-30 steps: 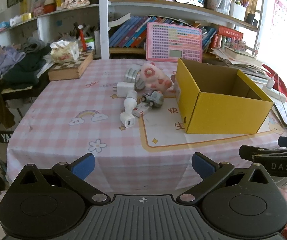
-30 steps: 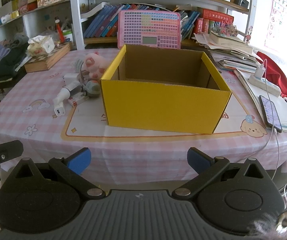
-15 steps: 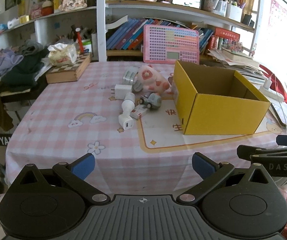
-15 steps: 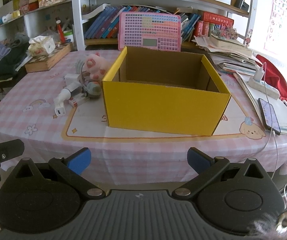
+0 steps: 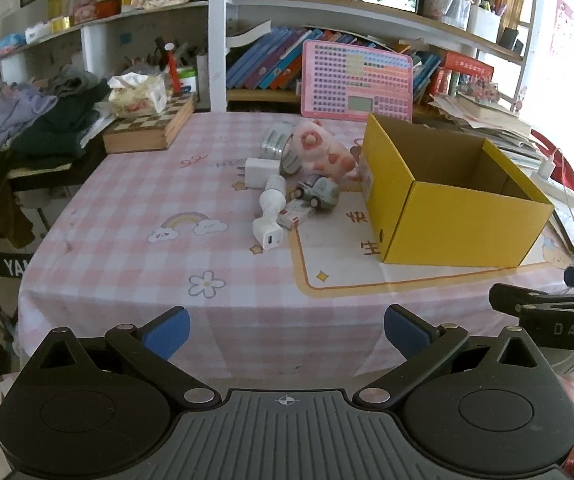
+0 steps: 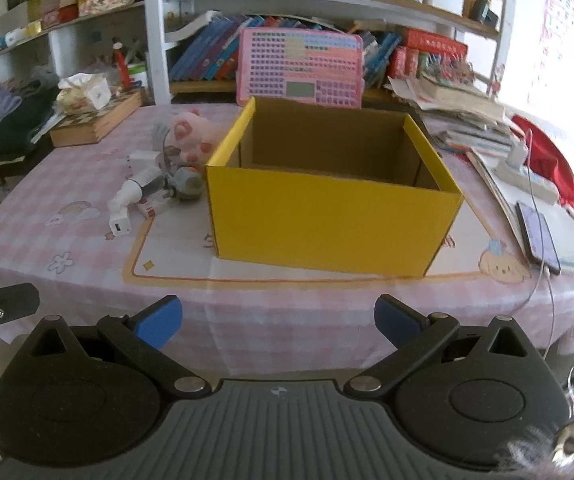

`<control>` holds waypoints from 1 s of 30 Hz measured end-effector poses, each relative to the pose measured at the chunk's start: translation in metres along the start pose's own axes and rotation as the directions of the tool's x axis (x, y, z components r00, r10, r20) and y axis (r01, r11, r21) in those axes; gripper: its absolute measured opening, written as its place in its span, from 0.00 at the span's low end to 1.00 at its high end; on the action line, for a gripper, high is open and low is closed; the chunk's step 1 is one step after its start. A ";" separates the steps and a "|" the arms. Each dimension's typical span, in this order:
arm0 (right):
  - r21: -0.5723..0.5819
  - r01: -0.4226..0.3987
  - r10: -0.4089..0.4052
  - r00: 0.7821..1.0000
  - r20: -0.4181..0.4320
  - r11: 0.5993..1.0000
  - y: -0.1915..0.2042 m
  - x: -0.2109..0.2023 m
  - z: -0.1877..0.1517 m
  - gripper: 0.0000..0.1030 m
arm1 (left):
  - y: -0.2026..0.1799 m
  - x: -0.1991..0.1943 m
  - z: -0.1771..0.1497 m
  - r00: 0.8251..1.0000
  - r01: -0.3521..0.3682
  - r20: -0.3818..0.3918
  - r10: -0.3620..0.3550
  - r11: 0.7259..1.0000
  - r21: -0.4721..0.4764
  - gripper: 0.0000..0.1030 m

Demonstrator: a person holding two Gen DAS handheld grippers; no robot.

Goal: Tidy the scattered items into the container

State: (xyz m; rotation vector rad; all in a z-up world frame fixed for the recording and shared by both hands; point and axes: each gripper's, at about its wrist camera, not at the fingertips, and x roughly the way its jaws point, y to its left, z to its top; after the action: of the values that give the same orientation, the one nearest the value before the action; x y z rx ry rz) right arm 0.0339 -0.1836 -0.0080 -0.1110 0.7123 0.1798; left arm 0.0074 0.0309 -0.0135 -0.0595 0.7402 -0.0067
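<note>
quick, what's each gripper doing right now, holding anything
left gripper: open, holding nothing, short of the table.
right gripper: open, holding nothing, facing the yellow box.

A pink-and-white checked cloth (image 5: 135, 200) with a rainbow (image 5: 185, 220) and a flower (image 5: 206, 283) printed on it covers the bench. The box (image 6: 327, 220) is yellow outside, brown inside. The plush toy (image 5: 319, 152) is pink, the chargers (image 5: 269, 236) white, the tongs' pads (image 5: 167, 330) blue.

Pink keyboard toy (image 5: 357, 78) before shelved books (image 5: 265, 64)
</note>
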 end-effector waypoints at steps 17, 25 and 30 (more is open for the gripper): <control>-0.015 -0.021 0.021 1.000 -0.009 1.000 0.011 -0.007 -0.009 1.00 | 0.003 -0.006 -0.008 1.000 0.014 -0.008 -0.014 1.000 -0.006 1.00; -0.007 -0.022 0.021 1.000 -0.022 1.000 0.010 -0.007 -0.012 1.00 | 0.002 -0.004 -0.009 1.000 0.014 -0.015 -0.014 1.000 0.001 1.00; 0.009 -0.024 0.024 0.999 -0.045 1.000 0.008 -0.003 -0.013 1.00 | 0.003 -0.002 -0.009 1.000 0.014 -0.021 -0.014 1.000 0.004 1.00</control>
State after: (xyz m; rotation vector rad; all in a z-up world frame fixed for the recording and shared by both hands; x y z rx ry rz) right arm 0.0214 -0.1781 -0.0157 -0.0984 0.7595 0.1974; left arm -0.0001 0.0337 -0.0185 -0.0610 0.7604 -0.0220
